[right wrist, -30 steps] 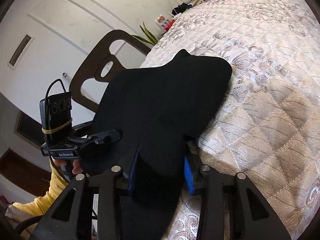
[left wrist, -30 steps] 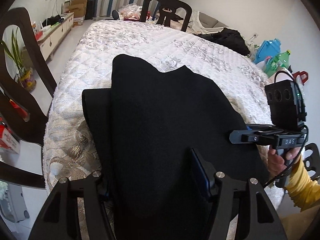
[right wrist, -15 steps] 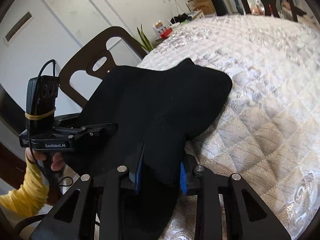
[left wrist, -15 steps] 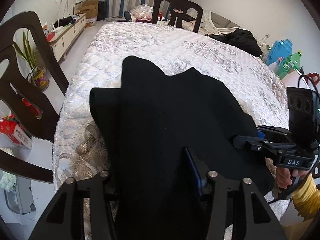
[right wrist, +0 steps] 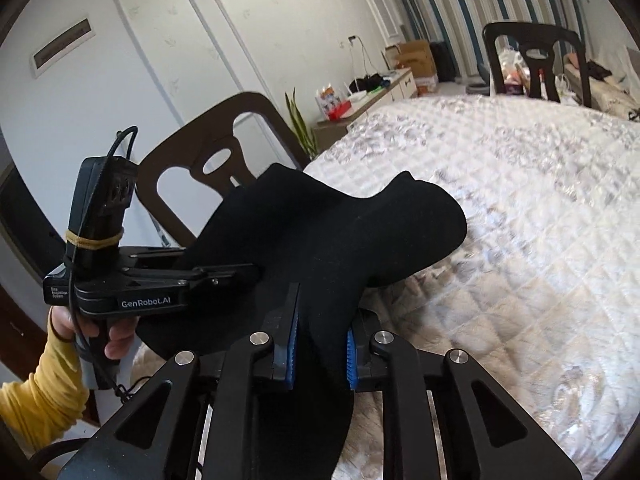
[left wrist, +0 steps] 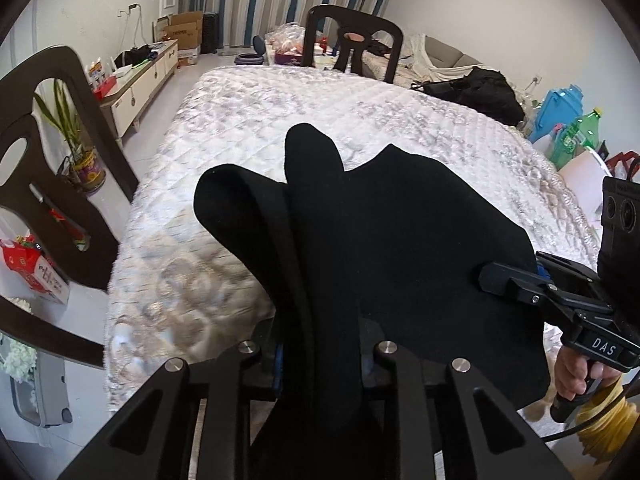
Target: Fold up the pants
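My left gripper and right gripper each have a bunched edge of the black pants between narrow, closing jaws, blue pads pressing the cloth. Beyond the fingers the pants drape onto the near end of the white quilted tablecloth; dark chairs stand behind.

Both grippers closing on cloth.
Left gripper and right gripper pinch the black fabric pants, near edge, jaws closing.
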A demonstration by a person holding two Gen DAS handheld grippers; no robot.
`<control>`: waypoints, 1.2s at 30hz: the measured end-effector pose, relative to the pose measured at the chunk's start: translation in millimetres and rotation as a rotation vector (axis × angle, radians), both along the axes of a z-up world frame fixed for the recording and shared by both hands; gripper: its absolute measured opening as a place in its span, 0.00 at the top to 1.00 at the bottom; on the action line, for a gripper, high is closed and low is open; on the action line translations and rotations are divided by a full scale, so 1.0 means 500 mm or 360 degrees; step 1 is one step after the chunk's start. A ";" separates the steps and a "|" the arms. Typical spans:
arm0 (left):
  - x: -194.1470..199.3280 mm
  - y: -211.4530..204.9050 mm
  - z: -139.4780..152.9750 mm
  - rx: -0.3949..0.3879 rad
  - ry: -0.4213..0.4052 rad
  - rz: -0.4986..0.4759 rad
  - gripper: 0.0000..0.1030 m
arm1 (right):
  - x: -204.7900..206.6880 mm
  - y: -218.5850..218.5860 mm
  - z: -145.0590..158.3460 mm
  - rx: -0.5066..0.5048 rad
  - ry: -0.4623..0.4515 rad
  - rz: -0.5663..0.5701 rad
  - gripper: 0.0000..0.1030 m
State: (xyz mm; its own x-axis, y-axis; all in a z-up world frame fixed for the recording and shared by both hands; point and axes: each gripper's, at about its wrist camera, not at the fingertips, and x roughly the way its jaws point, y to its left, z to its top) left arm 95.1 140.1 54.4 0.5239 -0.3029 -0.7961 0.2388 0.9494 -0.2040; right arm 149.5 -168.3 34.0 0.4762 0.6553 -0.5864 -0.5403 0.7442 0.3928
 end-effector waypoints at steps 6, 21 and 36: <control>0.012 -0.046 0.019 -0.0068 -0.0014 -0.0055 0.75 | -0.007 -0.042 0.025 0.0016 -0.0045 -0.0081 0.82; 0.082 -0.210 0.025 -0.0179 -0.0003 -0.0199 0.75 | 0.048 -0.168 0.034 -0.0001 -0.0064 -0.0313 0.82; 0.107 -0.218 -0.019 0.0010 0.0028 -0.0136 0.58 | 0.086 -0.232 -0.037 -0.0059 0.0113 -0.0380 0.82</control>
